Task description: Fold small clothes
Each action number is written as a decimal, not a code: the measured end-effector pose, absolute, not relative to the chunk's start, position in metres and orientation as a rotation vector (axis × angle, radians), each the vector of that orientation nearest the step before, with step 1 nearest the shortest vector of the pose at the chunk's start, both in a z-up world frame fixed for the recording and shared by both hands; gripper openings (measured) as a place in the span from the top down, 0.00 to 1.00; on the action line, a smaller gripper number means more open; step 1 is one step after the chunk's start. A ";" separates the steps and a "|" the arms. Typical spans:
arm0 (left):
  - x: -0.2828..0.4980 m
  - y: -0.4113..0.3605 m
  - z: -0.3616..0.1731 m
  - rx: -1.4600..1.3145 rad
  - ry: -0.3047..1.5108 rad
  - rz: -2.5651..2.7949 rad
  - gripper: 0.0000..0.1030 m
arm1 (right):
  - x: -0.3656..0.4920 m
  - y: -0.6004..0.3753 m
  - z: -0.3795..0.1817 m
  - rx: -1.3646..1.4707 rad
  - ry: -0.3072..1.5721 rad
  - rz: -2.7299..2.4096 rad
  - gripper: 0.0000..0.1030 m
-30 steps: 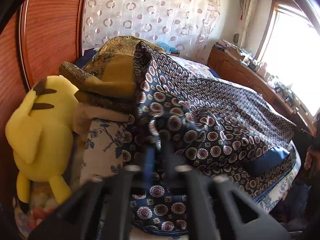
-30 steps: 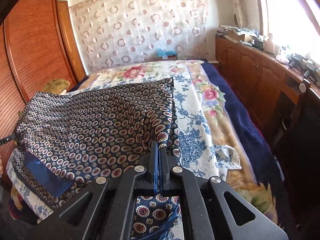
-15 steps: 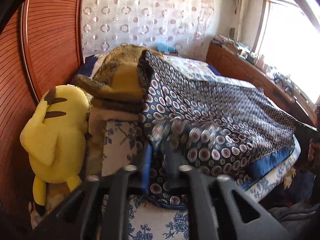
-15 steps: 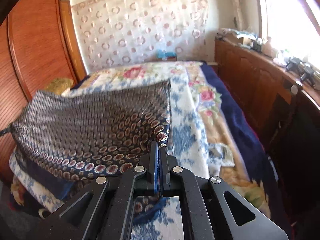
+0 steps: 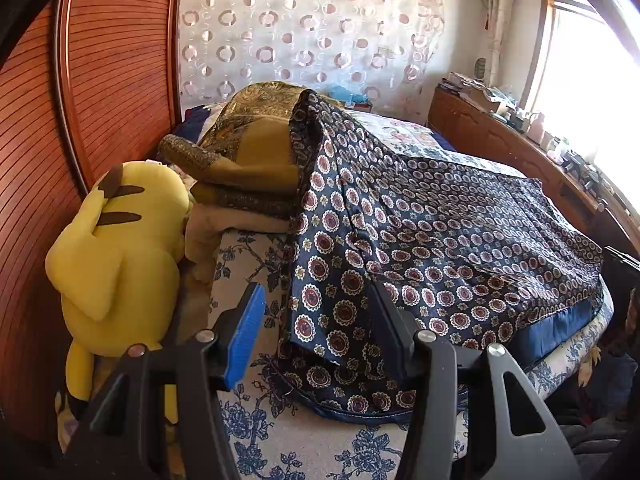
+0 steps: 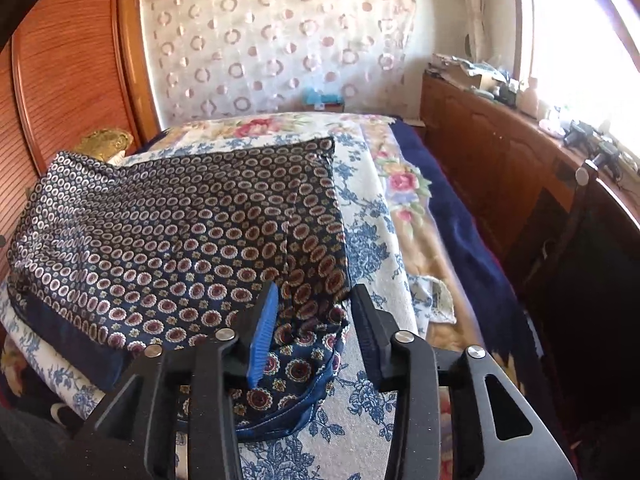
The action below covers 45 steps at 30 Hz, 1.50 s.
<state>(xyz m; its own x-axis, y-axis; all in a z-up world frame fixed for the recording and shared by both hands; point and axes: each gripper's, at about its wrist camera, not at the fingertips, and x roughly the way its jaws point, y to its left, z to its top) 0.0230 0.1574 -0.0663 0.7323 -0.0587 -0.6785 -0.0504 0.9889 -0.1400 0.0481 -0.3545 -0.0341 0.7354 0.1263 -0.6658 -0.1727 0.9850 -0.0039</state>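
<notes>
Both tools stand with their jaws spread apart and nothing between the pads: the left tool (image 5: 316, 320) hangs over one near corner of the navy patterned garment (image 5: 440, 240), and the right tool (image 6: 314, 320) over the other near corner, where the cloth bunches into a small heap. This garment, dark blue with rows of red-and-white medallions and a plain blue hem, lies spread across the bed (image 6: 372, 216) on a white sheet printed with blue flowers; in the left wrist view its far end climbs up over a stack of folded mustard-gold bedding (image 5: 252, 148). Beside that stack, against the reddish slatted wooden wall (image 5: 112, 80), sits a yellow plush toy (image 5: 116, 248). A wooden cabinet (image 6: 500, 152) runs along the bed's far side below a bright window, its top cluttered with small things too blurred to name.
</notes>
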 end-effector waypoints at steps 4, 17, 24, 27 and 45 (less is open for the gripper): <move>0.023 0.157 -0.070 -0.157 0.755 0.006 0.49 | 0.042 -0.346 -0.027 -0.084 0.697 0.165 0.58; 0.024 0.154 -0.086 -0.162 0.788 0.007 0.49 | 0.036 -0.282 -0.029 -0.126 0.688 0.305 0.46; 0.023 0.157 -0.092 -0.176 0.795 0.007 0.49 | 0.039 -0.247 -0.046 -0.161 0.723 0.374 0.46; 0.024 0.157 -0.095 -0.182 0.801 0.003 0.49 | 0.043 -0.237 -0.058 -0.184 0.748 0.382 0.45; 0.026 0.160 -0.110 -0.262 0.802 -0.003 0.49 | 0.042 -0.244 -0.090 -0.170 0.759 0.348 0.32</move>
<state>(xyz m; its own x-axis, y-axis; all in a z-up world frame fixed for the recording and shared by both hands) 0.0265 0.1603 -0.1104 0.6970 -0.1018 -0.7098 -0.0962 0.9677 -0.2332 0.0419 -0.2444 -0.0895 0.6723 0.2466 -0.6980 -0.3680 0.9294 -0.0261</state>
